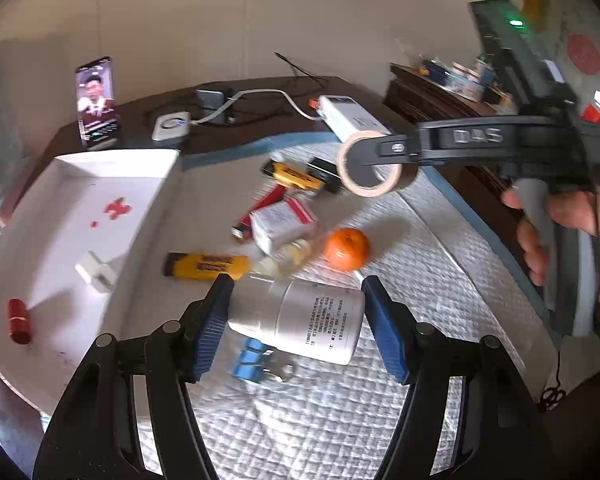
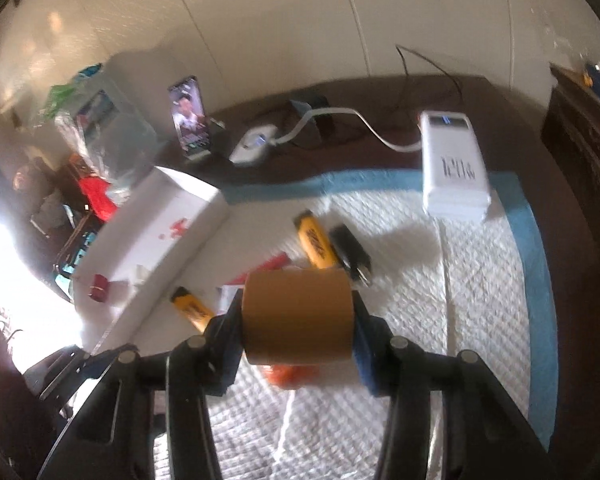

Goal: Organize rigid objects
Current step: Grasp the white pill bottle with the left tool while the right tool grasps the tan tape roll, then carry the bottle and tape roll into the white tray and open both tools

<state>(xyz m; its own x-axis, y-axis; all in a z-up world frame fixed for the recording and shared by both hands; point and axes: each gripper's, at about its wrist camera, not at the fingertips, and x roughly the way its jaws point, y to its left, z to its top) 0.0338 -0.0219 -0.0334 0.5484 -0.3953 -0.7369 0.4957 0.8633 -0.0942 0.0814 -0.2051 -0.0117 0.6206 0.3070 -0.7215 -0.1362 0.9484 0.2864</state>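
My left gripper [image 1: 296, 320] is shut on a white pill bottle [image 1: 300, 320] lying sideways between its blue pads, just above the quilted mat. My right gripper [image 2: 298, 320] is shut on a roll of brown tape [image 2: 298, 316]; in the left wrist view it holds the tape roll [image 1: 370, 168] in the air over the mat's far side. A white tray [image 1: 60, 248] at the left holds a red lipstick [image 1: 18, 320] and a white adapter [image 1: 98, 272]. On the mat lie two yellow lighters [image 1: 206, 266], a mandarin [image 1: 347, 249], a small box [image 1: 280, 222] and blue clips [image 1: 250, 360].
A white power bank [image 2: 452, 164] lies at the mat's far edge with a cable to a white charger [image 2: 254, 144]. A phone [image 1: 96, 100] stands lit at the back. A black plug [image 2: 350, 256] and a red lighter [image 1: 260, 208] lie mid-mat. A dark cabinet [image 1: 428, 96] stands at the right.
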